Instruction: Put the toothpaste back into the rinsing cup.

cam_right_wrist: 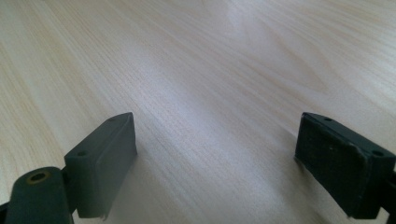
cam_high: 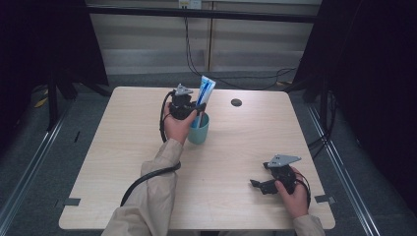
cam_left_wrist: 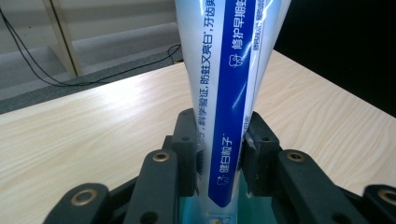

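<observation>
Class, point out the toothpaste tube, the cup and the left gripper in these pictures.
toothpaste tube (cam_left_wrist: 224, 93), left gripper view, on its blue printed stripe.
cup (cam_high: 199, 133), high view, on its teal outer wall.
left gripper (cam_left_wrist: 219, 158), left gripper view, midway between its fingertips.

We are in what looks like a lab or recording booth rather than a home. Beneath our fingers lies a plain, pale wood-grain surface (cam_high: 147, 147) with a round cable hole (cam_high: 236, 102) on its far side, beyond the left fingers. Past it, black cables (cam_high: 231, 81) trail over a grey carpeted floor (cam_high: 147, 78) toward bare beige wall panels (cam_high: 147, 39). Dark curtains (cam_high: 373, 73) hang on both sides, outward of either hand, and metal rails (cam_high: 29, 162) run along the floor beside the surface. A black bar (cam_high: 206, 14) crosses overhead at the back. Small tape marks (cam_high: 72, 201) sit at the near corners.
</observation>
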{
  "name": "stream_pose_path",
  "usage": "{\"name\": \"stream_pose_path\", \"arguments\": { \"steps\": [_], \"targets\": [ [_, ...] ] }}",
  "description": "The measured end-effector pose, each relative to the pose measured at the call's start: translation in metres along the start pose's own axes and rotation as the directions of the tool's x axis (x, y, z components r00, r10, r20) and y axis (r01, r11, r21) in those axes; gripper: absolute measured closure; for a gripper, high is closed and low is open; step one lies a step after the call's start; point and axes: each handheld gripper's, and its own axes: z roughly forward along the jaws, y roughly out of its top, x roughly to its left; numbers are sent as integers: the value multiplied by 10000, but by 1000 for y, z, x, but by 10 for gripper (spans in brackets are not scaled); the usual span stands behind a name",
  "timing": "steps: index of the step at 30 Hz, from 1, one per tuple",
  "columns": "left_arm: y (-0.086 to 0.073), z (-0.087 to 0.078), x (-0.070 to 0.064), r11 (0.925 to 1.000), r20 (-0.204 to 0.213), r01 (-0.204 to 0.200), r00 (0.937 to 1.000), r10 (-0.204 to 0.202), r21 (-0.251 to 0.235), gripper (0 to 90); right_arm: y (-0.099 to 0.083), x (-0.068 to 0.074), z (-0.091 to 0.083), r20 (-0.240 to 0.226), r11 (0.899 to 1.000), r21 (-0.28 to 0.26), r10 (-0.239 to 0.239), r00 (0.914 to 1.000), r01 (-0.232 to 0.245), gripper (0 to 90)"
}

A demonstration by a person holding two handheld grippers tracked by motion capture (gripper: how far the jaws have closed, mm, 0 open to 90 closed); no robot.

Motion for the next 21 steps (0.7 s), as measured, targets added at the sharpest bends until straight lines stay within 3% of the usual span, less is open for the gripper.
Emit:
{"name": "stream_pose_path", "arguments": {
  "steps": [21],
  "targets": [
    [-11,-6,2,9986,-23,-131,9999,132,518,700,0,0,0,-5,10000,-2,-21,10000,21,119]
  ]
}}
